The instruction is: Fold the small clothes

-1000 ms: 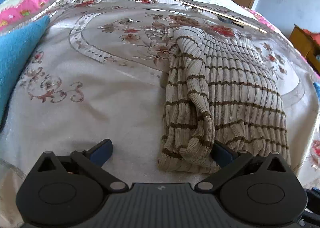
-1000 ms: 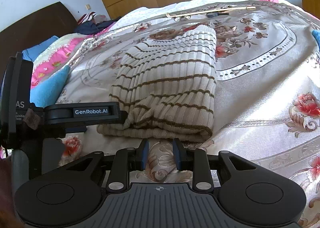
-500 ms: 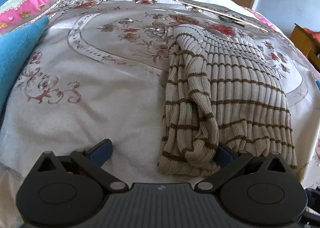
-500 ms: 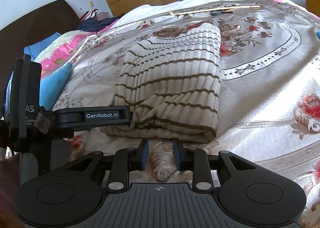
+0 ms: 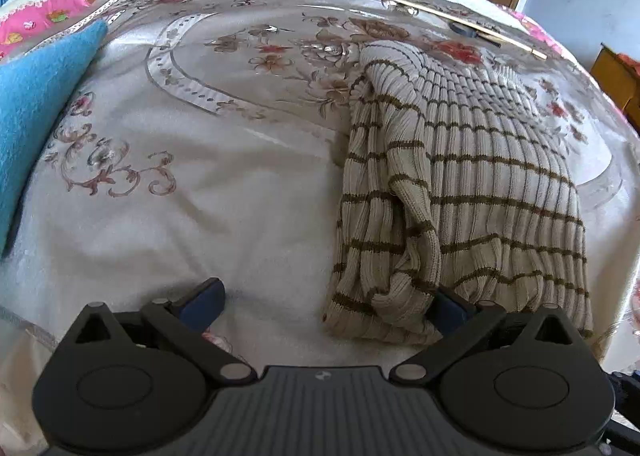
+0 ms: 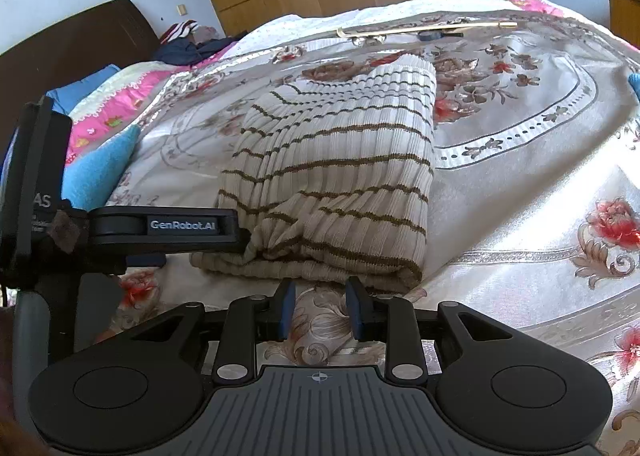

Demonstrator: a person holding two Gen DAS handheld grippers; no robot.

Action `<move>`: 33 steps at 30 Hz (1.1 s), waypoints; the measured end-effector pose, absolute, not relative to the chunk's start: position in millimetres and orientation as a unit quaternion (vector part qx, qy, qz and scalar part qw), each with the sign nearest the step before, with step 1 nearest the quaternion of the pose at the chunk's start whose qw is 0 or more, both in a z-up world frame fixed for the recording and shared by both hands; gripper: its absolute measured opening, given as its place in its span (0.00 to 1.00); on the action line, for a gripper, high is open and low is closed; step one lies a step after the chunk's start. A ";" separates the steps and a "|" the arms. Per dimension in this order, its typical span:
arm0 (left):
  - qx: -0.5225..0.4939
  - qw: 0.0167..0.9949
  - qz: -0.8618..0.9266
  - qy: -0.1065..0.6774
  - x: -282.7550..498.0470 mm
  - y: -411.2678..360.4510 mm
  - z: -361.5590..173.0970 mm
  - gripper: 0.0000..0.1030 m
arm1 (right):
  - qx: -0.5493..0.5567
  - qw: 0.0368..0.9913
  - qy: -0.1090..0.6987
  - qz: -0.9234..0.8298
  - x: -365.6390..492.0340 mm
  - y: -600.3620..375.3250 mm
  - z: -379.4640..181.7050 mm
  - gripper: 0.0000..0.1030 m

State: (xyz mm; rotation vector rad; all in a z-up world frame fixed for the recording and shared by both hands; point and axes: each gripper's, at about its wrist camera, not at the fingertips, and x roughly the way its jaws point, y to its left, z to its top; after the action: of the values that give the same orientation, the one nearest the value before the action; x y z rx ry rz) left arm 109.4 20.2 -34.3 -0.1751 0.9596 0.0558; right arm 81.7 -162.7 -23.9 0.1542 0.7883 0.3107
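A folded cream sweater (image 5: 472, 192) with thin brown stripes lies on the bed (image 5: 200, 184), on its floral satin cover. My left tongs (image 5: 324, 302) stand wide open at the sweater's near corner, one pad on bare cover, the other tucked against the knit's rolled edge. My right tongs (image 6: 320, 310) sit just before the sweater's near hem, their blue pads partly apart with only the cover between them. A blue towel (image 5: 36, 116) lies off to the left.
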 end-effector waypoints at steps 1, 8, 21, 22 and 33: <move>-0.082 0.884 0.029 0.460 109.3 18.6 -34.8 1.00 | 0.072 0.909 0.381 0.150 80.9 -162.3 -23.8 0.27; -0.089 0.888 0.031 0.450 107.6 20.4 -38.1 1.00 | 0.070 0.909 0.382 0.151 78.7 -161.6 -22.9 0.30; -0.097 0.891 0.046 0.441 95.6 26.5 -21.7 1.00 | 0.071 0.909 0.380 0.158 75.2 -161.4 -23.4 0.33; -0.066 0.897 0.053 0.434 91.2 18.8 -17.6 1.00 | 0.072 0.909 0.380 0.158 75.1 -161.9 -23.5 0.33; 0.130 0.864 0.084 0.479 73.1 -39.9 -27.5 1.00 | 0.068 0.911 0.374 0.158 68.6 -161.8 -19.7 0.34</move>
State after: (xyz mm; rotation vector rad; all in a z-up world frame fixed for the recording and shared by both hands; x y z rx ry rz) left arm 73.1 -39.9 -27.5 0.2723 1.0049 0.1759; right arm 68.5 -161.8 -19.7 0.1405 0.7717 0.3263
